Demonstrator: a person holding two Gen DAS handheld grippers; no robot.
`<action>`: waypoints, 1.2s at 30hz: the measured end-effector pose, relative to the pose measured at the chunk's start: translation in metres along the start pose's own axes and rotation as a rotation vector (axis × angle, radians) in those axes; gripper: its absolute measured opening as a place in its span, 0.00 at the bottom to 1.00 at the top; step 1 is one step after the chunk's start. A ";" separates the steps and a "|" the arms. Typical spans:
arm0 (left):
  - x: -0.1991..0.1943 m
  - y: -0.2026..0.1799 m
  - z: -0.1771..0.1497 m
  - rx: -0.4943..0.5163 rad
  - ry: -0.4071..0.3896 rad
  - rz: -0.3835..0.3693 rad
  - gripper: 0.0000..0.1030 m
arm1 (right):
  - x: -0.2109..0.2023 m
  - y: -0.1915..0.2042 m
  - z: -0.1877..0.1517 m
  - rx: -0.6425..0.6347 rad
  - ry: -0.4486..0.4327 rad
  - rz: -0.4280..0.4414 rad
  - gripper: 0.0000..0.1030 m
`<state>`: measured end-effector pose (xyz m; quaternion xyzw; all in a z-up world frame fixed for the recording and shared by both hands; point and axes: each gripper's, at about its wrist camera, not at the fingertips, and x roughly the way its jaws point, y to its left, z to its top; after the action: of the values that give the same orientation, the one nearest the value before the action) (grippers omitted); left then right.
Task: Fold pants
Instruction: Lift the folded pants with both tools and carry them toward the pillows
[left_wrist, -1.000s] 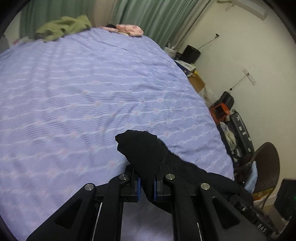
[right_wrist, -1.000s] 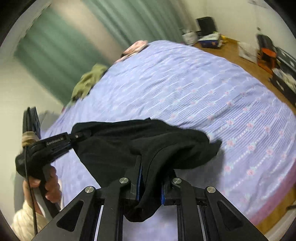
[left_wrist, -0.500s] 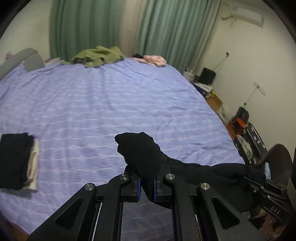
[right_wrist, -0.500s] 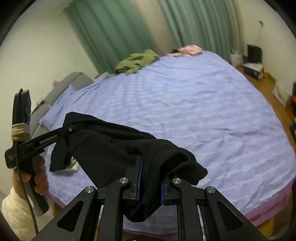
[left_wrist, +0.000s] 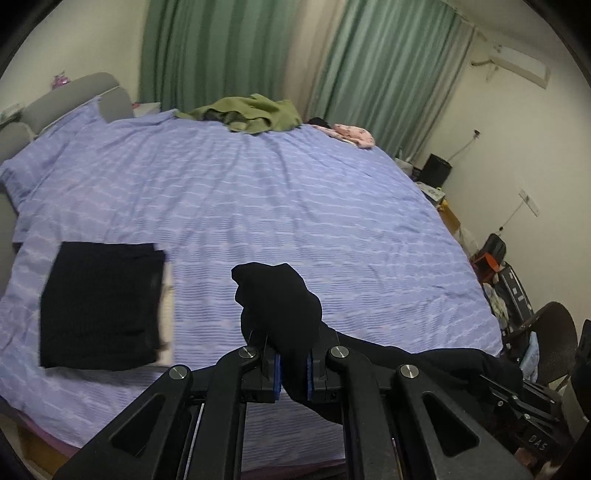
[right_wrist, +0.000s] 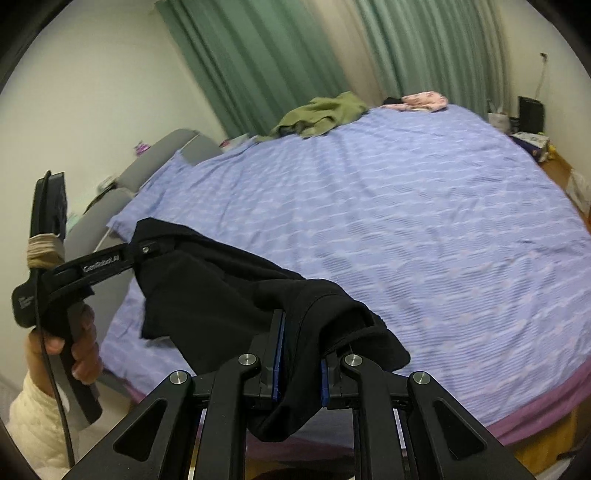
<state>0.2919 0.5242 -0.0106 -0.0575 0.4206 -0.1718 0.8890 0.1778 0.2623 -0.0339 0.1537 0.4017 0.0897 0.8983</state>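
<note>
A wide bed covered by a lilac sheet with pale woven stripes fills most of both views. Behind it, along the twelve o'clock edge, long green pleated curtains are hung against a cream wall. A grey padded headboard is seen at about ten o'clock in the right wrist view.

The black fabric pants are held up in the air between the two tools, just above the near edge of the bed, and are stretched from one gripper to the other. In the left wrist view the cloth is bunched at six o'clock and trails away toward four o'clock.

A folded black garment lying flat as a rectangle is placed on the sheet at about eight o'clock in the left wrist view, with a pale layer showing along its right edge. A crumpled olive-green garment is heaped on the far edge of the bed near twelve o'clock, and a small pink patterned cloth is left just to its right, at about one o'clock.

The left gripper is clamped on one bunched end of the pants, its blue pads pressed against the cloth. The right gripper is likewise closed on the other end, with fabric draped over its right finger.

In the right wrist view, the left tool is gripped at eight o'clock by a hand emerging from a cream quilted sleeve.
</note>
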 end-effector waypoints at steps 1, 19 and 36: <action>-0.005 0.009 0.000 -0.012 -0.004 0.003 0.10 | 0.002 0.011 0.000 -0.012 0.005 0.007 0.15; -0.056 0.143 0.048 -0.096 -0.109 0.018 0.10 | 0.052 0.141 0.022 -0.148 -0.028 0.132 0.15; 0.022 0.238 0.208 0.351 0.068 -0.270 0.10 | 0.134 0.304 0.047 0.148 -0.241 -0.191 0.15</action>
<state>0.5255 0.7302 0.0479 0.0481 0.4025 -0.3618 0.8395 0.2902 0.5757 0.0091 0.1902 0.3095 -0.0448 0.9306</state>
